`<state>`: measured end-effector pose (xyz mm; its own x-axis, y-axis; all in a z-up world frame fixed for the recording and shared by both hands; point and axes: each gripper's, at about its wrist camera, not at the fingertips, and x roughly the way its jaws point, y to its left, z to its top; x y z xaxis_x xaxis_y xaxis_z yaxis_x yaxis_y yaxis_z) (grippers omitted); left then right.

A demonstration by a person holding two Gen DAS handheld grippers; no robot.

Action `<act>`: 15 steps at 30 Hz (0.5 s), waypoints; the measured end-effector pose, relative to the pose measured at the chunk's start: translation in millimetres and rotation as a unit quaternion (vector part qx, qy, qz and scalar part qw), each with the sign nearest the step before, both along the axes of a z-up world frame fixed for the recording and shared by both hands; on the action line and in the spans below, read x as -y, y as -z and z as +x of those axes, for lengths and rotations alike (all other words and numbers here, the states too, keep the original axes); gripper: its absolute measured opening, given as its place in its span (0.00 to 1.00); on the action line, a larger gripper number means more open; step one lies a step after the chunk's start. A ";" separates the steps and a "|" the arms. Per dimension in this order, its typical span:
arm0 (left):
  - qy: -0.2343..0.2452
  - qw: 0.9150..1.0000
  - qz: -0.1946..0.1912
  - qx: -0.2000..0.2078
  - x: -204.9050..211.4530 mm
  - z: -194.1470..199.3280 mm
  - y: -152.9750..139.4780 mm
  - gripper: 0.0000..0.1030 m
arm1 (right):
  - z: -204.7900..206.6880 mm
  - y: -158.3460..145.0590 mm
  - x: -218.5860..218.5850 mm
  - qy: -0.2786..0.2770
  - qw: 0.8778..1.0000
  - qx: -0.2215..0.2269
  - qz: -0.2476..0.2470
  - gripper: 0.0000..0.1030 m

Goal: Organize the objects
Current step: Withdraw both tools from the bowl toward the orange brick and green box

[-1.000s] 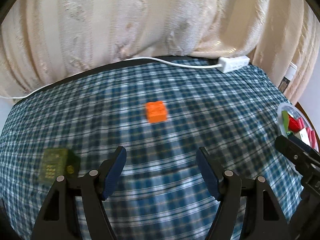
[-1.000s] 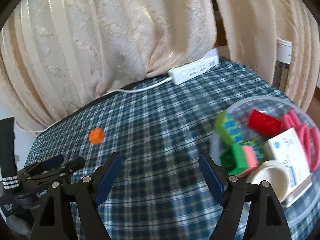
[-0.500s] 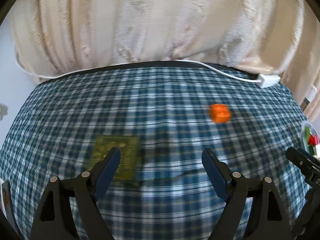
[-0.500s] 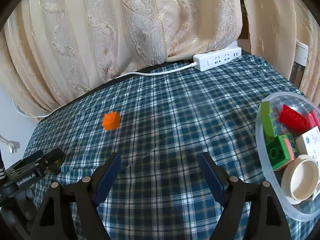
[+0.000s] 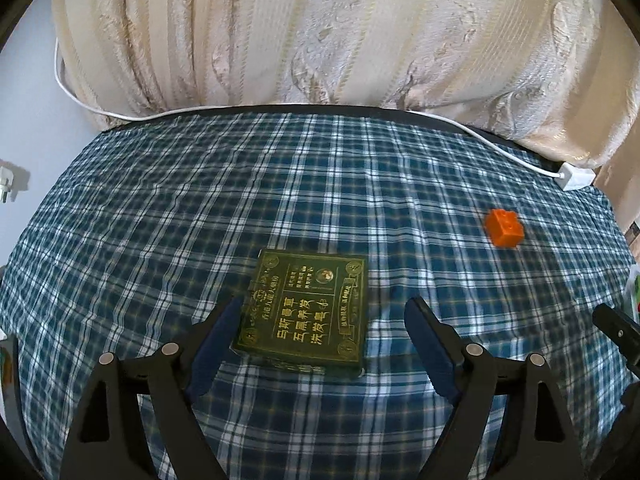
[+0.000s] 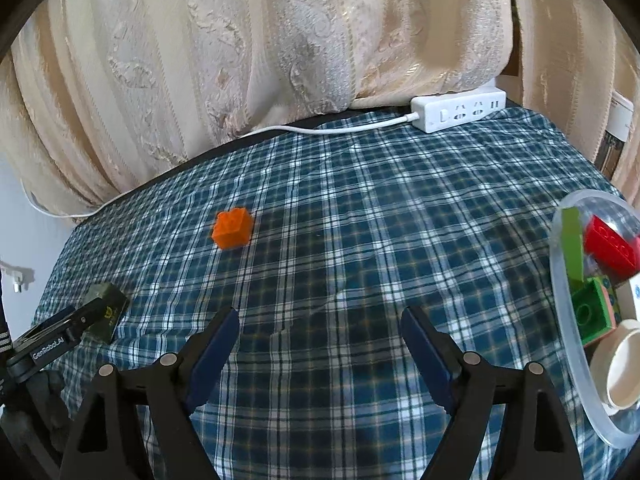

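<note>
The left gripper [image 5: 325, 322] hangs released over the green box [image 5: 306, 312]. The right gripper's [image 6: 320, 330] empty jaws are opening above the checked cloth [image 6: 360, 220].

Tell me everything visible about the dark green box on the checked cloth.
The dark green box is flat and rectangular, seemingly printed card, with gold borders, corner emblems and gold characters on top. It lies closed and flat on the blue checked cloth, slightly askew. The left tool is open around its near end; the left pad sits by its edge, contact unclear, the right pad stands clear. The orange brick lies apart.
</note>
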<state>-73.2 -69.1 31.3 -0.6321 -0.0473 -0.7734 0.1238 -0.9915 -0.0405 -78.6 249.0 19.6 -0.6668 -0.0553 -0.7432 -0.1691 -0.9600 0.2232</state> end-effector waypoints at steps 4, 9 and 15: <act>-0.007 1.000 0.007 0.007 7.9 -1.6 4.9 0.83 | -10.8 2.6 5.3 -0.008 1.000 0.005 0.004 0.84; -0.012 1.000 0.010 0.016 12.6 -5.5 9.4 0.83 | -25.6 6.0 13.6 -0.023 1.000 0.009 0.007 0.84; -0.013 1.000 0.006 0.022 13.5 -8.3 13.5 0.83 | -46.7 9.6 24.8 -0.042 0.999 0.011 0.008 0.84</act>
